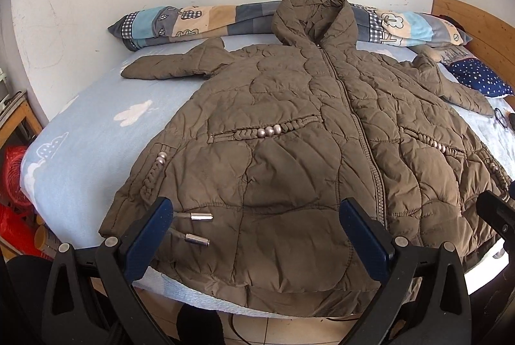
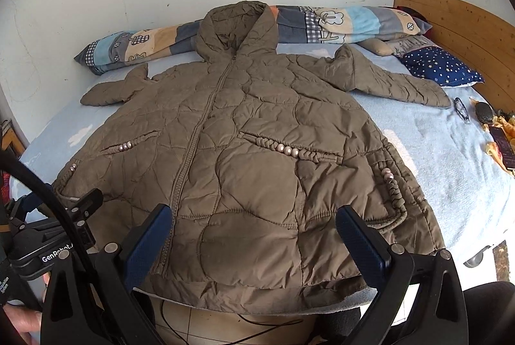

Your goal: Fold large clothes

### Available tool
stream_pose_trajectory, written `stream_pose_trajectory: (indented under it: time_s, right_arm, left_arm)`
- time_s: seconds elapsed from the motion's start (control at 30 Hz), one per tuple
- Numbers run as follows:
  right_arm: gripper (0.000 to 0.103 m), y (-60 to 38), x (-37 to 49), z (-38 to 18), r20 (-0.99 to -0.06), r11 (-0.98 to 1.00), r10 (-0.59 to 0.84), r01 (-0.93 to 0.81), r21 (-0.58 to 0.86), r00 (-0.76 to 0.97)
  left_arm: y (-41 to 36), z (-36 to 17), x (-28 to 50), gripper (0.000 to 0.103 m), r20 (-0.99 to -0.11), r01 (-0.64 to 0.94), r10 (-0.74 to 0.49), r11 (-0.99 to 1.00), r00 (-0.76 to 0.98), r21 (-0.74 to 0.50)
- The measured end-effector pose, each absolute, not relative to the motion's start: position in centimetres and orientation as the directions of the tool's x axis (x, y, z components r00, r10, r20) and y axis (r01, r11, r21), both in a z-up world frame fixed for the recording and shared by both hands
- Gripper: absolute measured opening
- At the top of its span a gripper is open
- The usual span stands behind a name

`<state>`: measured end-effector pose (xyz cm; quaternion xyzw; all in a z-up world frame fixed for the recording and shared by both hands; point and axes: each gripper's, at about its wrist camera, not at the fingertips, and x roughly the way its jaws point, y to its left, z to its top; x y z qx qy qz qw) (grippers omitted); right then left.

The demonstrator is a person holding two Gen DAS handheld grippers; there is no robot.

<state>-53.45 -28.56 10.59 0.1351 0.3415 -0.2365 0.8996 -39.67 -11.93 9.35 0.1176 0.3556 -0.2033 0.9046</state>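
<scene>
Both tongs are hanging apart and holding nothing: your left tongs (image 1: 257,230) are hovering over the hem on the jacket's left half, and your right tongs (image 2: 254,237) are hovering over the hem on its right half. You are looking at the brown quilted jacket (image 1: 289,151) lying front up and zipped on the bed (image 1: 80,132), hood toward the wall and hem at the near edge, slightly overhanging it.

Judging from this, you are about to begin the first fold, with nothing folded yet. To do it well, you are wanting to bring each sleeve in across the chest first, so be reaching out to the left sleeve (image 1: 167,66) and the right sleeve (image 2: 392,81), pinching at the cuff, not at the puffy middle. Padding like this is likely to spring back, so be pressing each fold flat before letting go. The two metal cord ends (image 1: 199,227) beside your left tongs are lying loose on the fabric; be tucking them inside.

Counting: one jacket, two sleeves, one hood (image 2: 236,29), two beaded front pockets, one patchwork quilt roll (image 2: 338,24) along the wall, one starry pillow (image 2: 441,68), one pair of glasses (image 2: 462,110) and a phone (image 2: 503,148) well apart on your right
</scene>
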Motion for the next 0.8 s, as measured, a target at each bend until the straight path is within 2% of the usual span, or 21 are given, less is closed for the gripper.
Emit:
stream_pose_trajectory:
  time_s: [0.8]
  right_arm:
    - [0.103, -28.0, -54.5, 11.2, -0.659, 0.865, -0.329, 0.495, 0.077, 0.677]
  left_arm:
    - [-10.9, 10.3, -40.4, 0.103, -0.663, 0.447, -0.285, 0.891, 0.692, 0.084]
